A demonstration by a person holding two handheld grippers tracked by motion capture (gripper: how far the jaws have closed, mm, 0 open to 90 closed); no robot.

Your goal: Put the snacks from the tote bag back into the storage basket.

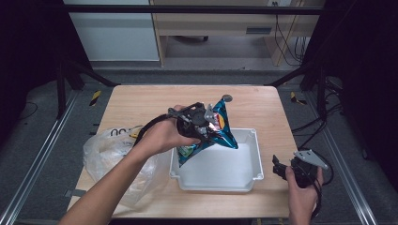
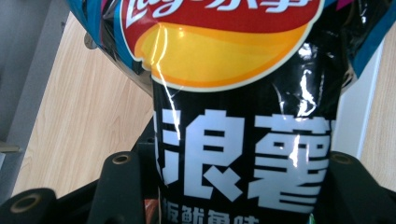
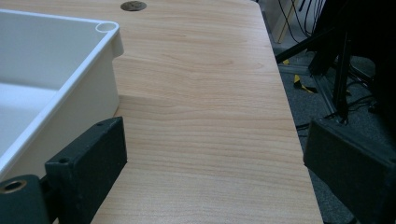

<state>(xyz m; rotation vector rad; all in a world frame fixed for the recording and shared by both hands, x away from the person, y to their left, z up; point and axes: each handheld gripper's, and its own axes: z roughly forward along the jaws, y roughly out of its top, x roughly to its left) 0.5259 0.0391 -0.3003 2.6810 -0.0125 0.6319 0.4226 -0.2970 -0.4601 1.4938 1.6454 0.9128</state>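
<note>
High view: the left tool (image 1: 202, 123) is held above the near-left part of the white tray (image 1: 256, 159), its jaws clamped on a crisp bag (image 1: 220, 126). The bag is blue-green with a red and yellow logo; it hangs tilted from the tool, one corner raised beyond it and the lower end dipping over the tray's left wall. To the left of that tool, on the wooden surface (image 1: 141, 101), lies a crumpled clear plastic bag (image 1: 110, 154) under the person's forearm. The right tool (image 1: 280, 169) is held low at the right of the tray, just beside its outer wall, well apart from the crisp bag.

Left gripper view: both black jaws rise from the bottom edge, one either side of the crisp bag (image 2: 243, 140), and press on it. Its black panel with white characters sits between them; the red and yellow logo is beyond the tips. The surface (image 2: 88, 121) lies to the left beyond the tool.

Right gripper view: the right tool (image 3: 215, 158) stands wide open, with nothing between the jaws except bare surface (image 3: 205, 93). The tray (image 3: 100, 56) corner is just beside the left jaw. A round metal fitting (image 3: 133, 6) is set into the surface far ahead.
</note>
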